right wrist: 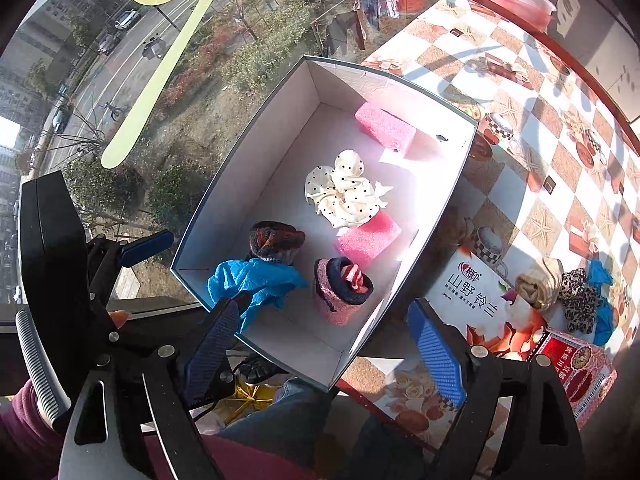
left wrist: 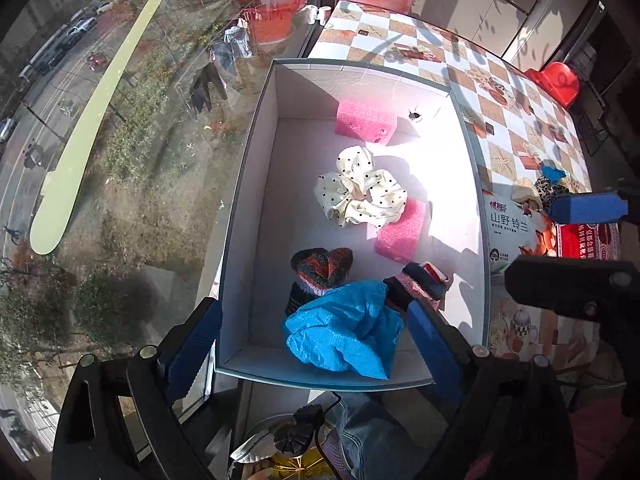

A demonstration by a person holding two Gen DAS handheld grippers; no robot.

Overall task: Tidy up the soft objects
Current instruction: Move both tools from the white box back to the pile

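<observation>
We see a table (right wrist: 540, 216) under a checkered cloth printed with cups and starfish, pushed against a big window (left wrist: 100, 160). On it, at the window side, sits an open white cardboard box (left wrist: 248, 184) with a grey rim. Inside the box, a crumpled blue plastic bag (left wrist: 344, 332) lies at 6 o'clock, a cream polka-dot fabric scrunchie (left wrist: 360, 194) in the middle, one pink foam block (left wrist: 366, 120) at 12 o'clock and another (left wrist: 400, 232) touching the scrunchie at 4 o'clock. Two rolled knitted pieces, one dark orange-speckled (left wrist: 320, 268) and one pink and navy (right wrist: 342, 288), lie just beside the bag. Outside the box at 3 o'clock rests a leopard-print scrunchie (right wrist: 576, 300). Our left gripper (left wrist: 316, 350) and right gripper (right wrist: 324, 352) hover with blue-padded fingers spread wide, holding nothing.
</observation>
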